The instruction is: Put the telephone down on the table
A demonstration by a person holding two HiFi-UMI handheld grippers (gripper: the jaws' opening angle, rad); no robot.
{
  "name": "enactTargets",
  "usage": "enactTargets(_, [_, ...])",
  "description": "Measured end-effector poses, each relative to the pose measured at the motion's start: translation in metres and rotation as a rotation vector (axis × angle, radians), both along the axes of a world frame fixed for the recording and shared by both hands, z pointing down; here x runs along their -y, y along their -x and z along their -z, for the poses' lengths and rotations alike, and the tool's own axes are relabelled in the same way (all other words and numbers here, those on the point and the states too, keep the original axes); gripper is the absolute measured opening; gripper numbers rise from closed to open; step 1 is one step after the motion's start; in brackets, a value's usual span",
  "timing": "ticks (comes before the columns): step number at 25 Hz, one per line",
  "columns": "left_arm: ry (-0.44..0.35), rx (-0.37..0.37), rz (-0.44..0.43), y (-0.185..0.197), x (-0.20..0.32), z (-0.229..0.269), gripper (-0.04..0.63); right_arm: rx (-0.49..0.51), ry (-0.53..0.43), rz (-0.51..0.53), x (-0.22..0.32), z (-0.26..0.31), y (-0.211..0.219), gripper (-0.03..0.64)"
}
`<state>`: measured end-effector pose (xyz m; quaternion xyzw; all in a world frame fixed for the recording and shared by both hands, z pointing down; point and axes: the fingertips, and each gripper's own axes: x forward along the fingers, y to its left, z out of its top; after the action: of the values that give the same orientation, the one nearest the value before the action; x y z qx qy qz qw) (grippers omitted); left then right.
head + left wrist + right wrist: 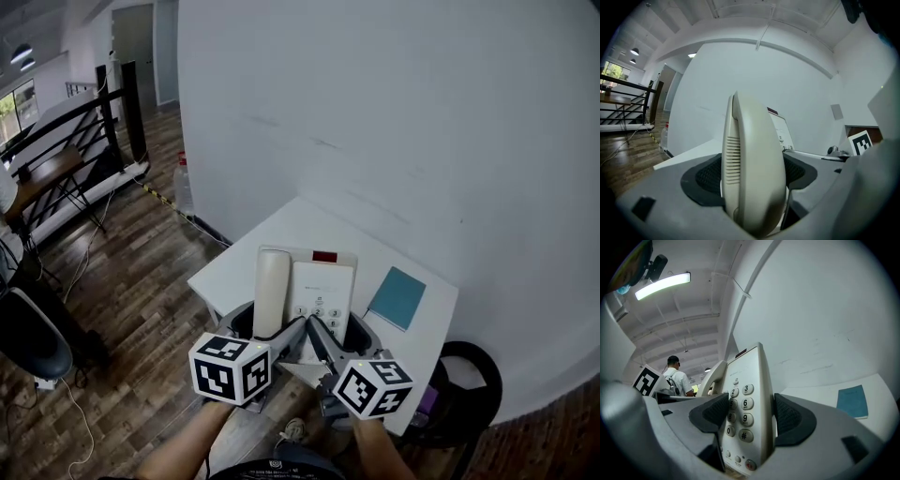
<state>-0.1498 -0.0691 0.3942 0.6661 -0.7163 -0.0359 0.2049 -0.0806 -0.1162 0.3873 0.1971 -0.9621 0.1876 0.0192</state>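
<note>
Between right gripper (751, 420) fingers (791, 420): telephone (749, 376), keys (746, 403) 3, 6, 9 legible.

An open office space is suggested by a white table (234, 264) set against a bare wall (375, 112), with plank floor (141, 272) and black railing (66, 117) left of it.

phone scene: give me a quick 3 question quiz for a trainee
1. True or false: the left gripper has its fingers shut on the handset.
2. What does the right gripper hold? A the base, by its keypad end; B a cup; C nothing.
3. Fill in: in the head view, the blue book lies on the table to the base's ____.

Key: 1 true; 2 A; 3 right.
</note>
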Motion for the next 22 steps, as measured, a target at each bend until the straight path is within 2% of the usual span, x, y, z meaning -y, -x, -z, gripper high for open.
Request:
enactTargets(11, [0.056, -0.012, -0.038, 0.017, 0.133, -0.008, 0.373, -0.013, 0.054, -0.035, 0.131, -0.009, 0.015, 0.301])
enactTargets(22, [0.080, 0.023, -0.069, 0.027, 0.192, -0.007, 0.373, 0.013, 0.075, -0.056, 0.188, -0.012, 0.024, 0.302])
